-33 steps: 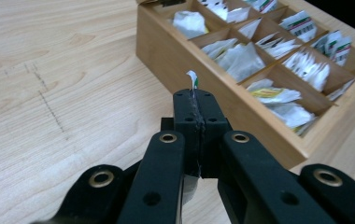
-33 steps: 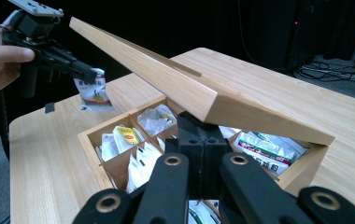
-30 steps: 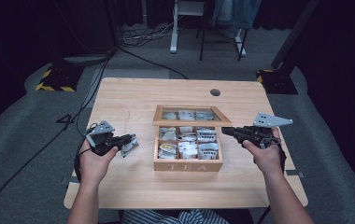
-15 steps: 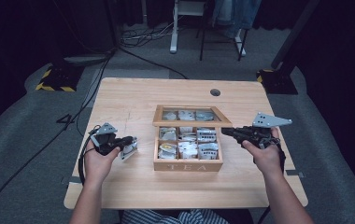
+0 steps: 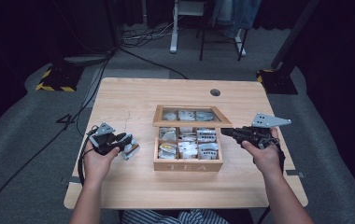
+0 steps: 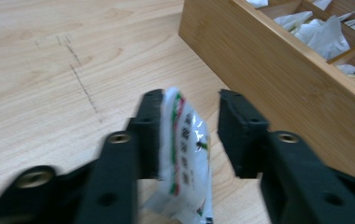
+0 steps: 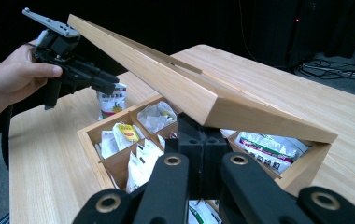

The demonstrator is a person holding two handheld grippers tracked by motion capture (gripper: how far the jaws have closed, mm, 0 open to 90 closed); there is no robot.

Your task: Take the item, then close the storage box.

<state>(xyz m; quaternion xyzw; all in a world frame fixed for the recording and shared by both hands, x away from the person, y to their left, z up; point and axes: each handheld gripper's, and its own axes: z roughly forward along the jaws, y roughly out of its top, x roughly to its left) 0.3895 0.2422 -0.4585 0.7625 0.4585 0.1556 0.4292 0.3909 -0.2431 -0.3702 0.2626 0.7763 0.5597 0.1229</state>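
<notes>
Risk lies at my left gripper (image 6: 189, 135): its fingers stand parted around the sachet (image 6: 185, 158), touching one face only — it may topple on the surface (image 5: 133, 98) beside the tea box (image 5: 188, 164). My right gripper (image 7: 202, 151), fingers closed, props the lid (image 7: 166, 79) — a slip drops it. Since earlier, my left gripper has moved lower, its sachet nearer the surface.

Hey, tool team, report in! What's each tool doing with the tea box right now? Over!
Left tool open around a tea packet on the table. Right tool shut, propping the tea box lid. Nothing in the way.
</notes>
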